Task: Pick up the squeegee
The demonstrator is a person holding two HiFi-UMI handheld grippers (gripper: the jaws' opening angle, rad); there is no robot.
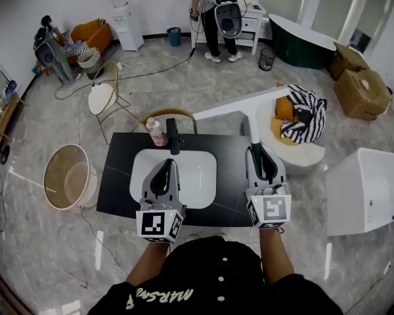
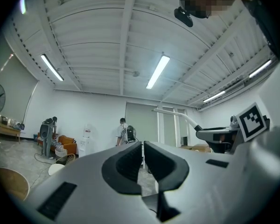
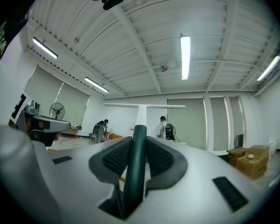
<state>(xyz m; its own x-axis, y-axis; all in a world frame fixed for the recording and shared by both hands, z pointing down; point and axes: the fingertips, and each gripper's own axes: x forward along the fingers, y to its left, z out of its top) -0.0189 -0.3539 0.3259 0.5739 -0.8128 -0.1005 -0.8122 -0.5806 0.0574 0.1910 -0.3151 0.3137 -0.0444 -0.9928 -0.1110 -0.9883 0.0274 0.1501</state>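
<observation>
Above the right end of the desk [image 1: 118,176], your right tongs [image 1: 262,152] are closed on the squeegee [image 1: 243,104]. The pads press either side of its dark green handle [image 3: 136,167], and the white stem and crossbar blade [image 3: 144,106] stick out ahead in the air, clear of the desk. Your left tongs [image 1: 165,168] hang over the white basin [image 1: 203,176], closed to a thin slit with nothing in them. Expect a light, stiff tool, but an end-heavy one: the long blade sits far from your grip and will want to swing or twist. The smooth round handle looks slippery, so take it mid-handle, square across the pads as you have it, with firm pressure.
</observation>
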